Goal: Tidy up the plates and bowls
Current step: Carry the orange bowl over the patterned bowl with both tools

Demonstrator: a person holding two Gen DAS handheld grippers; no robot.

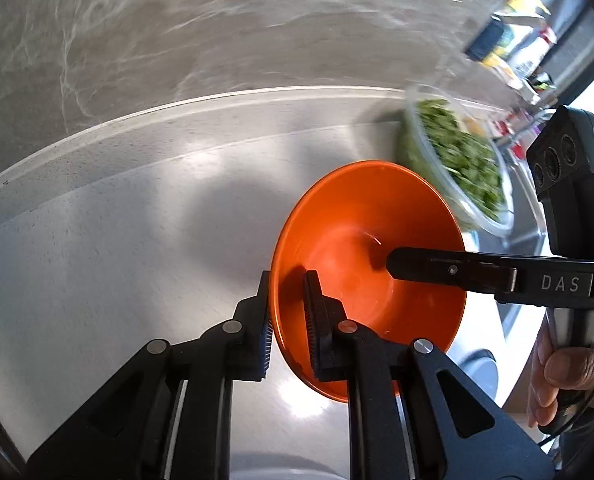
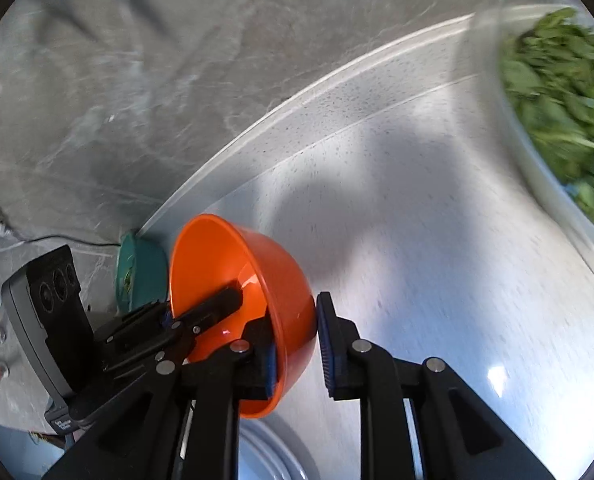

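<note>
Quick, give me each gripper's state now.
Left gripper: shut on the orange bowl rim.
Right gripper: shut on the opposite rim.

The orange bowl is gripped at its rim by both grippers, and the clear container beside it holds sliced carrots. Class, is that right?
Not quite. The orange bowl is indeed gripped at its rim by the left gripper and the right gripper, but the clear container holds green leaves, not carrots, as the right wrist view shows.

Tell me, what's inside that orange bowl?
The orange bowl holds no food, only one finger of each gripper, left and right, clamping its rim from opposite sides. Those fingers cover small parts of its inside wall.
</note>
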